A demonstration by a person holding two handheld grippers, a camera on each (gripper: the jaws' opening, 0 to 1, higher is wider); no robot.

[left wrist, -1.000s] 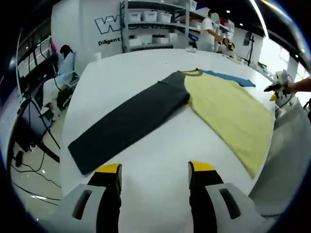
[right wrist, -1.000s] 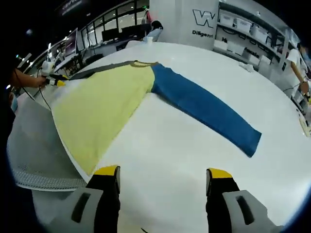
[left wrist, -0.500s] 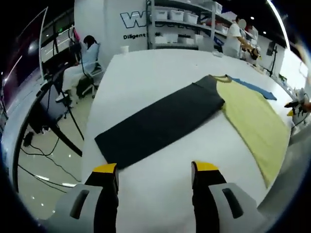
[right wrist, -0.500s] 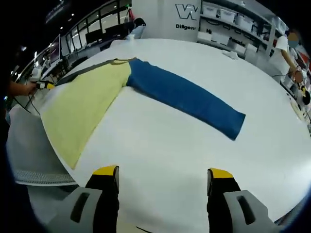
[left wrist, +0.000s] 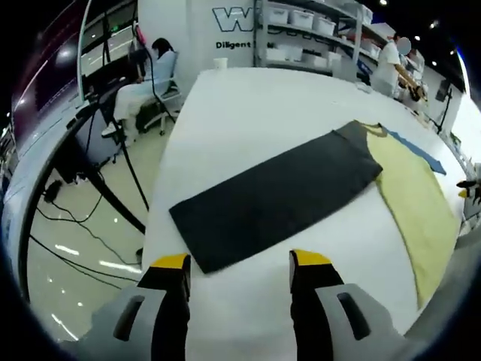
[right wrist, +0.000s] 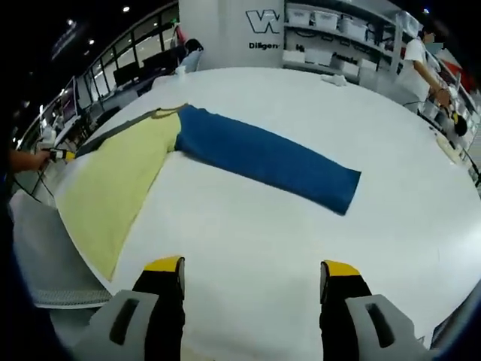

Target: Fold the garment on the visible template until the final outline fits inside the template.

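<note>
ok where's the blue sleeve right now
In the right gripper view, the blue sleeve lies flat on the white table, running right from the yellow body, ahead of the open right gripper.

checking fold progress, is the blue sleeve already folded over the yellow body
No, the long blue fabric sleeve lies stretched flat on the white table, pointing away from the yellow fabric body.

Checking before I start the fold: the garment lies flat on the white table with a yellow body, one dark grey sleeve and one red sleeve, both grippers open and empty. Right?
Not quite. The second sleeve is blue, not red, as the right gripper view shows. The rest holds: yellow body, dark grey sleeve, white table, left gripper and right gripper open and empty.
</note>
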